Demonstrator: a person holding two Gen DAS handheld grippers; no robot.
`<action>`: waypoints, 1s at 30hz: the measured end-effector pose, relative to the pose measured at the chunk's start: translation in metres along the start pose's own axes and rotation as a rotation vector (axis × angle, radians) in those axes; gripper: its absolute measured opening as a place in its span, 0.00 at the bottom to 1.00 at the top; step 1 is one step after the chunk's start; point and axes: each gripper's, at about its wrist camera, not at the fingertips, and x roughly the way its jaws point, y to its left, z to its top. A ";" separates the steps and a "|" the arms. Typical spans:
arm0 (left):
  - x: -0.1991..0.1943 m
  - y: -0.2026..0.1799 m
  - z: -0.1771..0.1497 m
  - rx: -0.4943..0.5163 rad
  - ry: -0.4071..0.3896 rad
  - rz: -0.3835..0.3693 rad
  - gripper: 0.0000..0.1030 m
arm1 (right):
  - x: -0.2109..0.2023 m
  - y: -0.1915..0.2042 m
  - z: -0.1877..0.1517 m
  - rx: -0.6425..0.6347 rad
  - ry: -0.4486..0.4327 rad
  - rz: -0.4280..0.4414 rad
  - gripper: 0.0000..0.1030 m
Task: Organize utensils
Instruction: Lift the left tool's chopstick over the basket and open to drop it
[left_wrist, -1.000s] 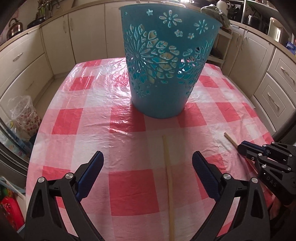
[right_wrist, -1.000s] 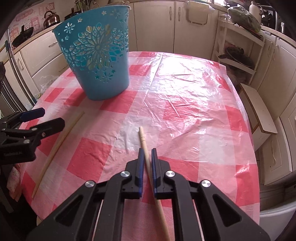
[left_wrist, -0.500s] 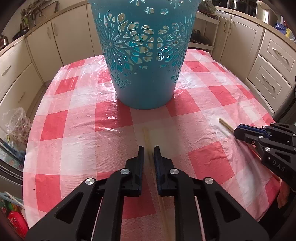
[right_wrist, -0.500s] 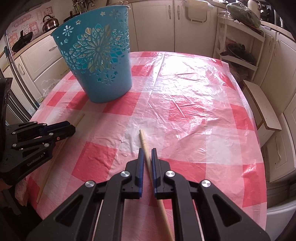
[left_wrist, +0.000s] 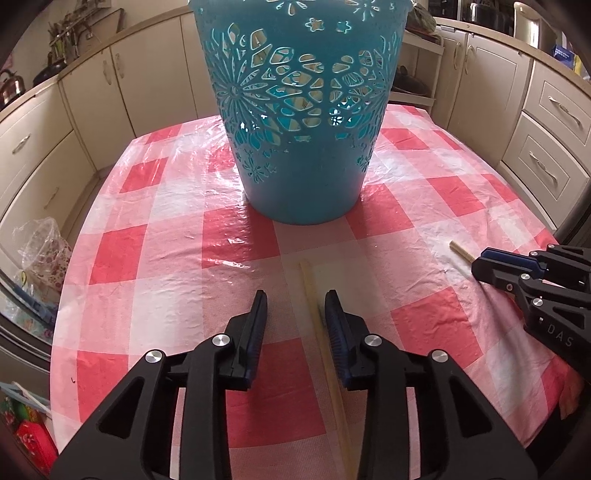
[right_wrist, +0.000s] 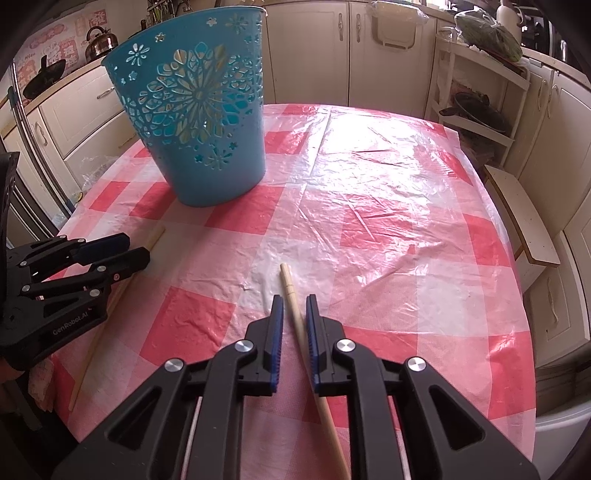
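Straddling pale stick (left_wrist: 309, 291) lower centre, left gripper (left_wrist: 295, 314) jaws just opened, slack. Blue basket (left_wrist: 301, 122) stands top centre. Right gripper (right_wrist: 293, 317) likewise loose round wooden stick (right_wrist: 291, 295). Pickup step; next: re-pinch, lift basketward.

left claw (left_wrist: 295, 314): parted, just opening | chopstick (left_wrist: 314, 299): between, touching right pad | basket (left_wrist: 301, 147): beyond

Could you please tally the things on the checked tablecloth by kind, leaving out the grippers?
Chopsticks: 2, a pale chopstick and a wooden chopstick
Blue cut-out basket: 1
Total: 3
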 end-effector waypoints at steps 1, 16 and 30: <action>0.000 -0.002 0.000 0.011 -0.001 -0.013 0.14 | 0.000 0.000 0.000 0.002 -0.002 0.002 0.13; -0.072 0.032 0.012 -0.127 -0.058 -0.256 0.04 | 0.000 -0.001 0.000 0.008 0.005 0.026 0.08; -0.165 0.067 0.161 -0.271 -0.551 -0.246 0.04 | 0.000 0.009 -0.001 -0.017 0.004 0.022 0.20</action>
